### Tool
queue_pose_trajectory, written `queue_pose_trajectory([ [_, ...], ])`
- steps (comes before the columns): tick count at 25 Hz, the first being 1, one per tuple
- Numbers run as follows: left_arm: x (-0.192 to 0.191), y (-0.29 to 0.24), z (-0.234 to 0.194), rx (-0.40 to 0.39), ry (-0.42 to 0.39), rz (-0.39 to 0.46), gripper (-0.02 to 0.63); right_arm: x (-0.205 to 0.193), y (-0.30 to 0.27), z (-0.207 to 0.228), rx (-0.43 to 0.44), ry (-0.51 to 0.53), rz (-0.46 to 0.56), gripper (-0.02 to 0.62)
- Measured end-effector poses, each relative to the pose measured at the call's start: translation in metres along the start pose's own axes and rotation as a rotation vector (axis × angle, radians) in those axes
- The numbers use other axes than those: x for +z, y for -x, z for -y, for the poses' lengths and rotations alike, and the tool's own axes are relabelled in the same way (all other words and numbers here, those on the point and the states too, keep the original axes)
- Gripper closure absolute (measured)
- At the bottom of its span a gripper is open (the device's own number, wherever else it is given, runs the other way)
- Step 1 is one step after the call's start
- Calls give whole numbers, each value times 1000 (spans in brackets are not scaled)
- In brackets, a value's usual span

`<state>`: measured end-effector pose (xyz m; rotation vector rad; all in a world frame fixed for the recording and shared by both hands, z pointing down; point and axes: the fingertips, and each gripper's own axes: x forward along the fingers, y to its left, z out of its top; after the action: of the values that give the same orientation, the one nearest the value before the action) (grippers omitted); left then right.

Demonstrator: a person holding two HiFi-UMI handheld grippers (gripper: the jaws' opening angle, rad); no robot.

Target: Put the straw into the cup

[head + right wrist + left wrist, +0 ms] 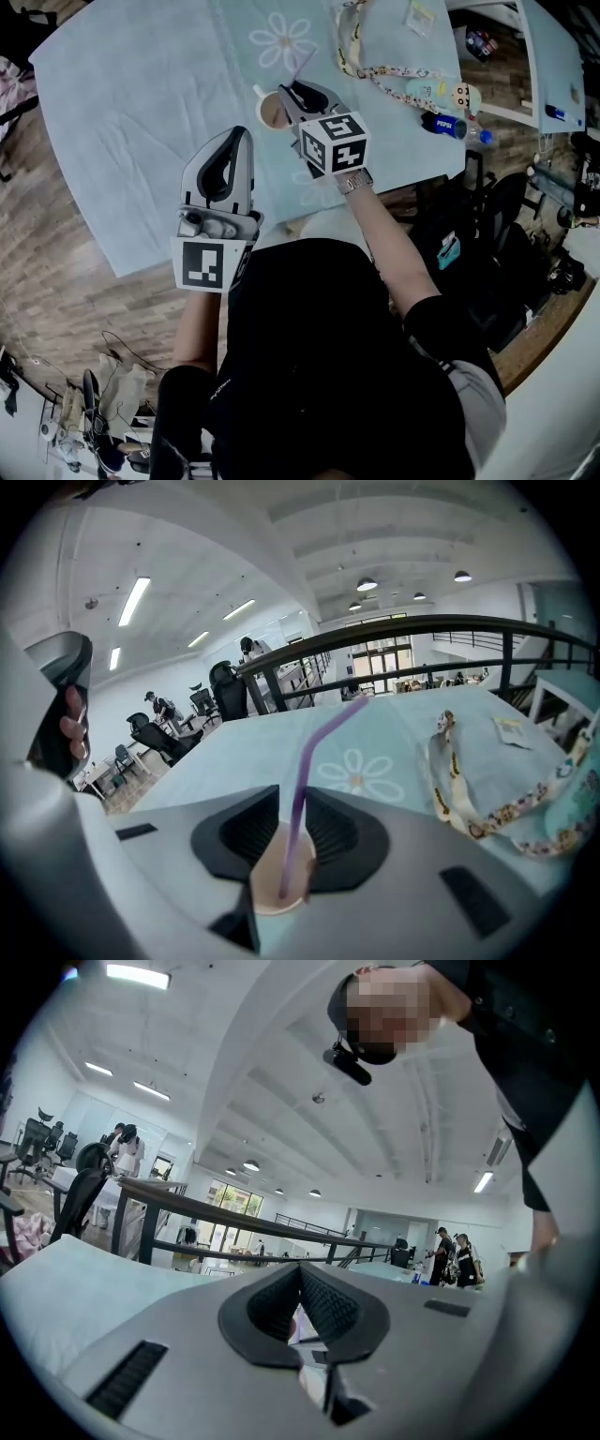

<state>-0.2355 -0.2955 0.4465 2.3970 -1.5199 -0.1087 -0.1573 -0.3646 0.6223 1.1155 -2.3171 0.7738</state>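
A: Where is the straw [314, 738]?

B: Its lower end is down in the cup [267, 881], which sits on the table [141, 103]. The bent top leans away over the table. The shaft runs up between the jaws of the right gripper [298, 794].

A: Pinched?

B: It seems not. The jaws stand a crack apart and a sliver of gap shows beside the shaft, so the straw looks loose between them rather than held.

A: And the left gripper [300, 1269]?

B: Its jaws meet at the tips with nothing in them. The person holds it near the body, well apart from the cup.

A: So the step is the release.

B: That is the likely reading. To do it well, the person should widen the jaws until neither pad drags on the shaft. Then the gripper should be drawn back along its own line, not sideways. A sideways brush could tip a light cup or flick the straw out.

A: Any help from the left?

B: It could steady the cup's wall if the cup wobbles. Otherwise it is best kept clear.
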Motion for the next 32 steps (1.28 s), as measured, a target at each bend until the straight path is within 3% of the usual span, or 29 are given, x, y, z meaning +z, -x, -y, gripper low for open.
queue_pose_trajectory([
  [11,4,2,-1,7,0,15,594,-6,-6,-2,6,9,-44,452],
  [17,4,5,5,6,-12,11,594,-14,-6,-1,17,11,-78,367],
  [21,11,8,12,1,-26,52,594,-16,0,-1,15,17,-78,345],
  [27,12,20,25,22,-50,56,594,-5,25,-8,17,7,-1,348],
  [32,10,28,43,56,-68,40,594,-3,57,-16,59,4,43,456],
])
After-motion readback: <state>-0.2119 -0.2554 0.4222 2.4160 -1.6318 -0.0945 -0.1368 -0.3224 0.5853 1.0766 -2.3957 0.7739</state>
